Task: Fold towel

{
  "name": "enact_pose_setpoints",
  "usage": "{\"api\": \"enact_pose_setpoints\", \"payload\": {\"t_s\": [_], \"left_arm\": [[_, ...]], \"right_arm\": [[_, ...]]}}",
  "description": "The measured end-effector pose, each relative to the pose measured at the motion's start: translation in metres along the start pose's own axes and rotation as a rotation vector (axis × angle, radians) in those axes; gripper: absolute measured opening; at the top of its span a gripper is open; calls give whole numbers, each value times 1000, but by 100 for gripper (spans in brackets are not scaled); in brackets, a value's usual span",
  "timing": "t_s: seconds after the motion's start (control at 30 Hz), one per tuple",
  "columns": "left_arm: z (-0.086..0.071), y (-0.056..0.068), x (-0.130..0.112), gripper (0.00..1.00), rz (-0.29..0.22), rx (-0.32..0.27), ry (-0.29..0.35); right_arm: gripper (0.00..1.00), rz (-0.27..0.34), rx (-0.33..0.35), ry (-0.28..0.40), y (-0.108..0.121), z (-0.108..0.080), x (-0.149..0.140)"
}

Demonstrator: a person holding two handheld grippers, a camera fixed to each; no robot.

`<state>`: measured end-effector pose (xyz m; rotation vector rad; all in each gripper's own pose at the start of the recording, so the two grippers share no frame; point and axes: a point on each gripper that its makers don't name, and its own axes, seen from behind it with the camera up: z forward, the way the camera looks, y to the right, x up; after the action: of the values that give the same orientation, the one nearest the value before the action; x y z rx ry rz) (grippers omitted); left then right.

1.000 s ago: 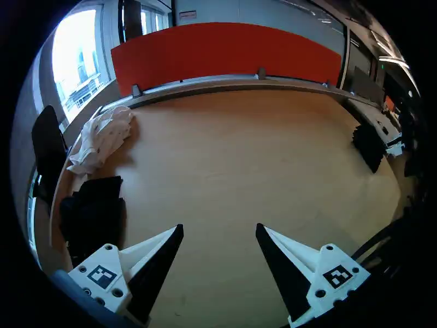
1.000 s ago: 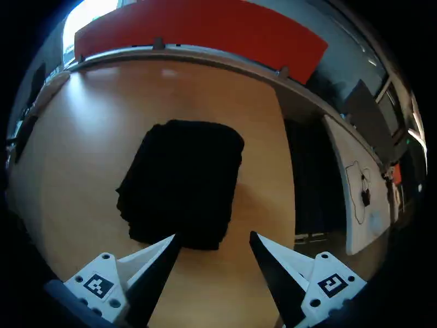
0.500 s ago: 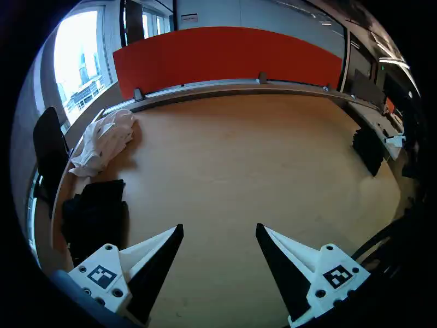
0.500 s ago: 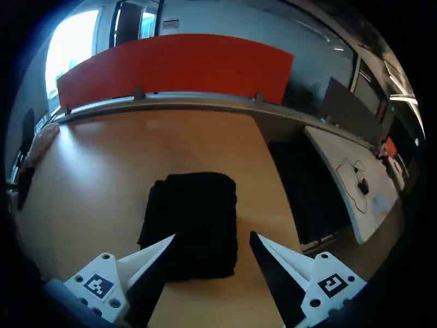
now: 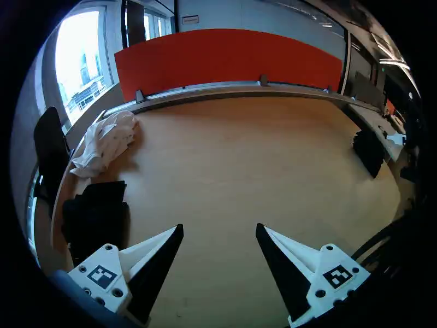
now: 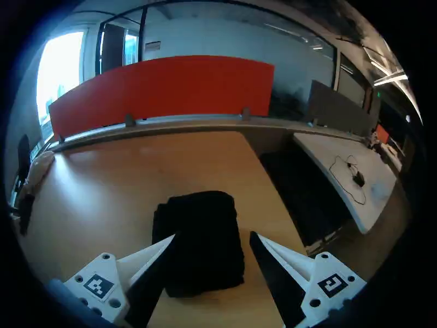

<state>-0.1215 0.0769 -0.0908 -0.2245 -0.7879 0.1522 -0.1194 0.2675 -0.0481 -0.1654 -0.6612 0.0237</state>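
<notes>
black towel (image 6: 196,218), folded into a thick square, lies on the wooden table (image 6: 109,186) near its right edge, just ahead of the right gripper (image 6: 213,234), whose fingers stand apart and empty. the left gripper (image 5: 218,227) is likewise spread, over bare wood. this fold looks finished. for the crumpled white cloth (image 5: 106,139), probably next, spread it flat and find two corners before pinching.
</notes>
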Motion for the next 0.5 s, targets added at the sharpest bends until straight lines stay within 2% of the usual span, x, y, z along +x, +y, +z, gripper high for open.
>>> {"api": "enact_pose_setpoints", "payload": {"t_s": [0.27,0.5], "left_arm": [[-1,-2,3,98,-10,6,12],[-1,-3,6,98,-15,10,23]], "right_arm": [[96,16,-42,141,-2,-8,32],[96,5,-52,181,-9,-11,38]]}}
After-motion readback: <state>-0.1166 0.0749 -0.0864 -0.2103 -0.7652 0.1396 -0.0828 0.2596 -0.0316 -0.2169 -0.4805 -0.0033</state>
